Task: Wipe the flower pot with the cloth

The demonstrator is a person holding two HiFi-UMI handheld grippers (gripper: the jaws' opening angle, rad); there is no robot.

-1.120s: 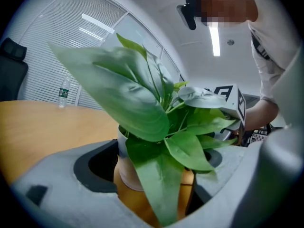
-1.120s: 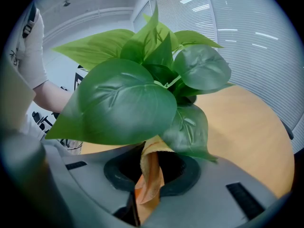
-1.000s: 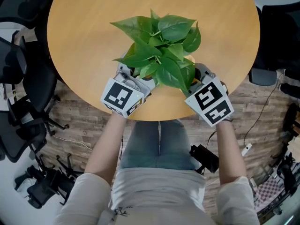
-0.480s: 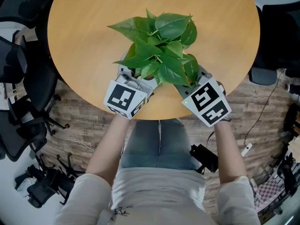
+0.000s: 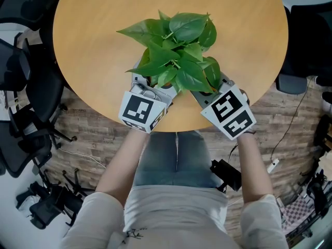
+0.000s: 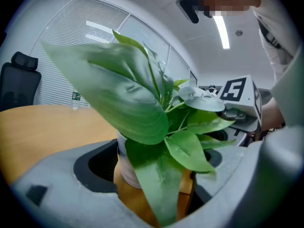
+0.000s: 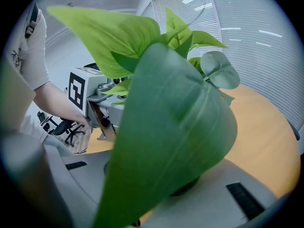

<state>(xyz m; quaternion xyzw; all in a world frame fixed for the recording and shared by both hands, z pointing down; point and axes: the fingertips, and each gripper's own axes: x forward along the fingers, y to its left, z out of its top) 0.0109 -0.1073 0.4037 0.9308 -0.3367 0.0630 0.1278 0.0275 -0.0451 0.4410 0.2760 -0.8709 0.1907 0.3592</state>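
Flower pot (image 6: 127, 171) stands at the near edge of the table (image 5: 93, 45), flanked by both grippers. Left gripper (image 6: 156, 184) jaws apart, pot in the gap. Right gripper (image 7: 152, 194) jaws apart, a leaf (image 7: 175, 137) fills the gap.

Leaves of the plant (image 5: 176, 51) crowd the space just ahead of and above both tongs. One broad leaf (image 7: 175, 127) fills the gap of the spread right tongs (image 5: 206, 88). The pot (image 6: 126, 170) stands between the parted left tongs (image 5: 149, 85). Beyond the foliage the worktop (image 5: 88, 35) lies open.
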